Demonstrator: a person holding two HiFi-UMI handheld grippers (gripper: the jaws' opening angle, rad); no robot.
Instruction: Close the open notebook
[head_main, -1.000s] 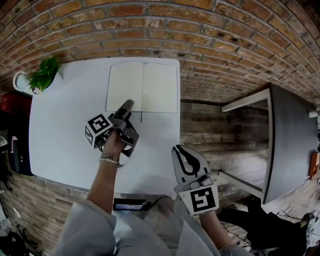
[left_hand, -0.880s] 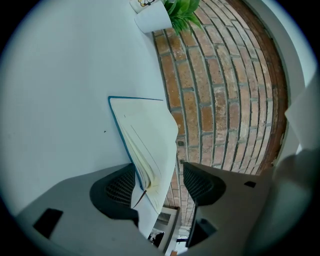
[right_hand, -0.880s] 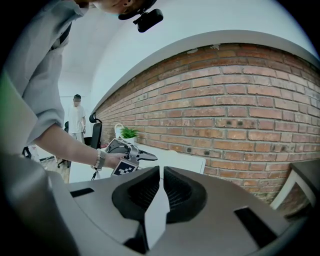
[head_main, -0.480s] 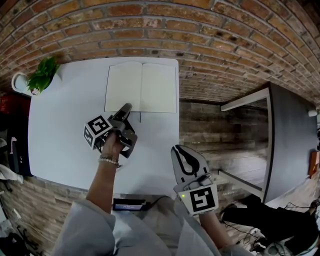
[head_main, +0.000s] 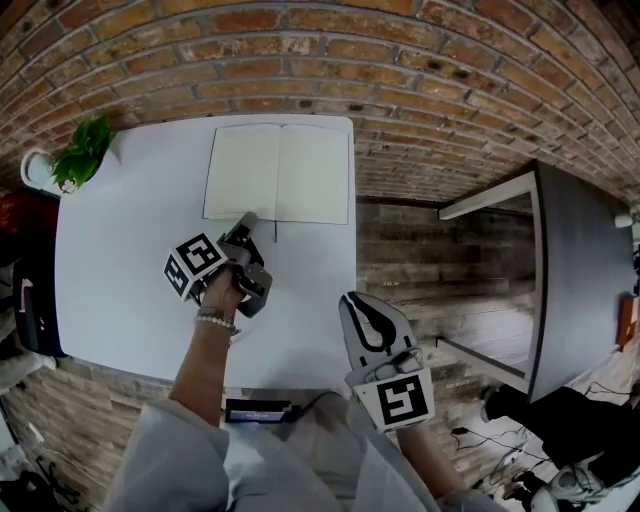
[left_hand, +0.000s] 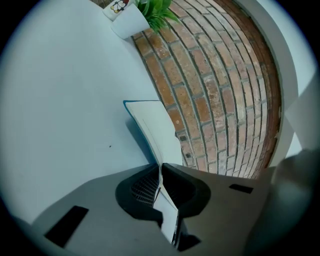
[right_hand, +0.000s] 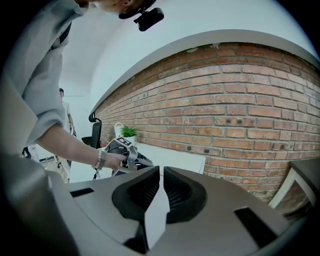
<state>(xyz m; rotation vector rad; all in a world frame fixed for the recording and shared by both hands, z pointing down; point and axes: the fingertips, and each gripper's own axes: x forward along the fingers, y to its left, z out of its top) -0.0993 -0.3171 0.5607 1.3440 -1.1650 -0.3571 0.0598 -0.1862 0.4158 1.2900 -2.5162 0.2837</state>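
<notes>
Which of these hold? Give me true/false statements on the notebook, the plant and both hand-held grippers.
1. The notebook lies open on the white table. True.
2. The left hand-held gripper is open, clear of the notebook. False: its jaws have just been closing and now pinch the notebook's near edge.
3. The right hand-held gripper holds nothing. True.
4. The potted plant stands on the notebook. False: it stands apart from it, at the table's far left corner.
</notes>
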